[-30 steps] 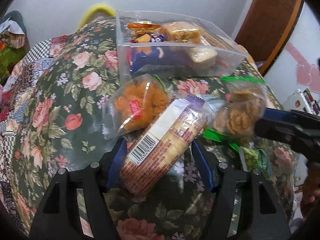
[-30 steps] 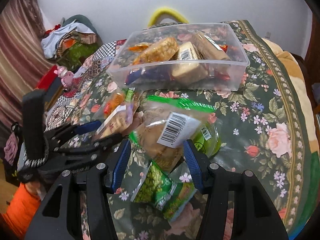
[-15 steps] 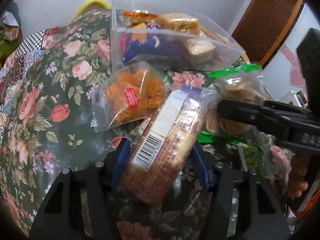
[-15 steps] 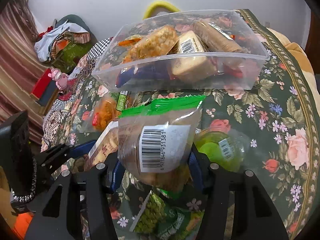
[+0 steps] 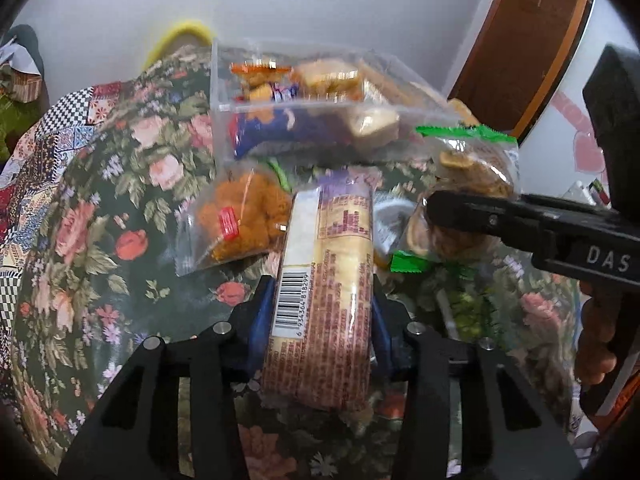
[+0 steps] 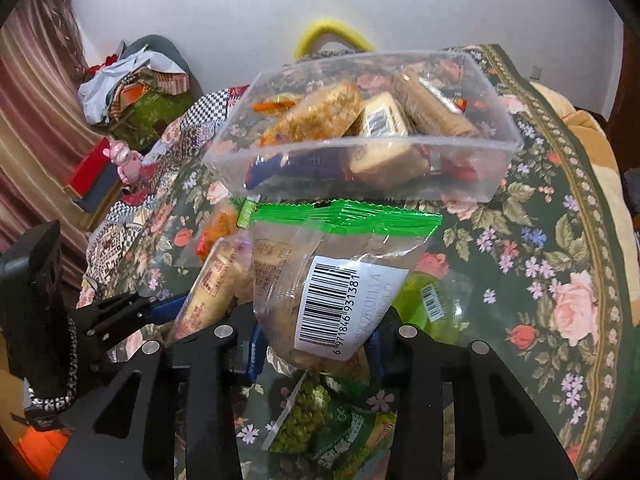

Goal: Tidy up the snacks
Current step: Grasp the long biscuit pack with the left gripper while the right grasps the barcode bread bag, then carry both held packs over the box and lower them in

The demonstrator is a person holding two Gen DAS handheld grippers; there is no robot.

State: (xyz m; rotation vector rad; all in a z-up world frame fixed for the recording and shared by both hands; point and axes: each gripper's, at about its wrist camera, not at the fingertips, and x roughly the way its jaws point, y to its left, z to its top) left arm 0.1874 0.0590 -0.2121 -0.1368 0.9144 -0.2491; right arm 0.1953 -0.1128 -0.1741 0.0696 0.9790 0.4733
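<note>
Floral quilt covers what looks like a bed, white wall behind, clothes pile off to one side. Left tongs have just been closing and now pinch a long biscuit pack across its width, barcode side up, front end pointing toward the clear plastic tub. Right tongs have also just been closing and grip a green-topped cookie bag low on its body, so the sealed top stands up and the bag hangs clear of the quilt. Judging by this, both packs are gripped mid-body to carry them over the tub's near wall. The tub sits just beyond both packs on the quilt and already holds several snacks: a crumbly bar, two or three tan wrapped cakes, a blue packet, an orange wrapper. Outside it: an orange snack bag near the tub's front, a green jelly cup and a green pea packet under the right tongs.
</note>
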